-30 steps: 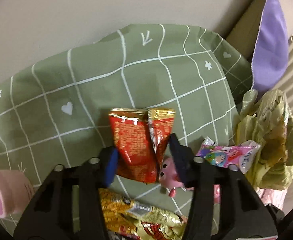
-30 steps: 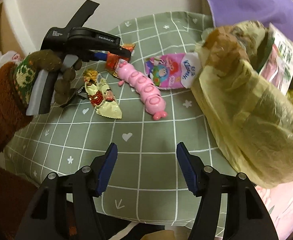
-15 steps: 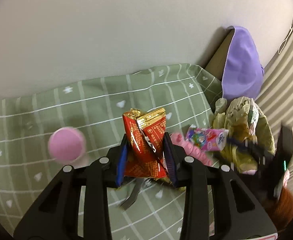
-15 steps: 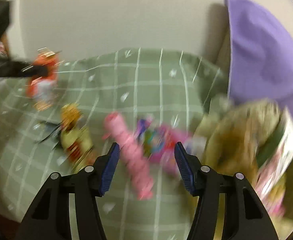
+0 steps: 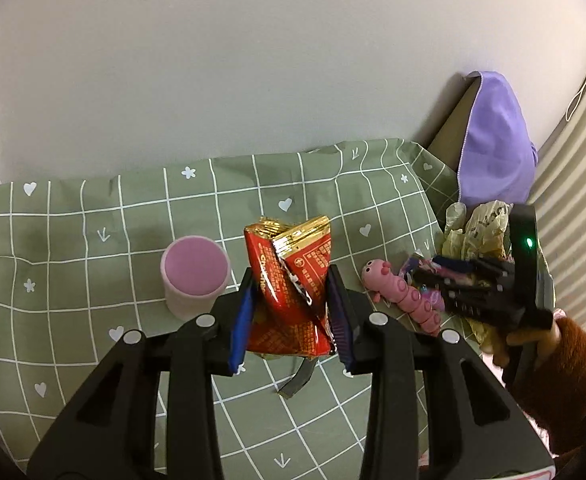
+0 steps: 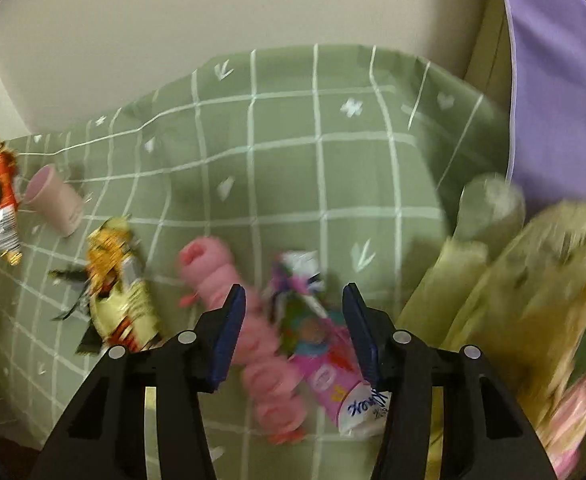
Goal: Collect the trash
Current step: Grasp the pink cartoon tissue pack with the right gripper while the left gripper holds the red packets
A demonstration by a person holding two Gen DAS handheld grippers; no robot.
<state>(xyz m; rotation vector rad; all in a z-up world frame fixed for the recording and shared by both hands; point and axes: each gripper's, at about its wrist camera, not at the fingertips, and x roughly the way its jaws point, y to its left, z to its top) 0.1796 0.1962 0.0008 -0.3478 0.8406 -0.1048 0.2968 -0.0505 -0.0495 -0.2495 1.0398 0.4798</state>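
The left gripper (image 5: 291, 312) jaws clamp the red wrapper (image 5: 289, 280). The right gripper (image 6: 293, 332), jaws wide, could grab the pink caterpillar toy (image 6: 253, 336) (at nine o'clock) instead of the pink packet (image 6: 325, 364).

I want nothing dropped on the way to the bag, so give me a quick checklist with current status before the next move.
1. Left gripper shut on the red snack wrapper: ok, both pads press it.
2. Wrapper lifted off the green checked cloth: ok.
3. Right gripper free for a pick: ok, open, nothing held.
4. Right gripper lined up on the pink tissue pack: cannot tell, the view is blurred; the pink caterpillar toy lies close beside it.
5. Yellow trash bag mouth open to receive: cannot tell.
6. Pink cup out of the path: ok, upright, left of the wrapper.
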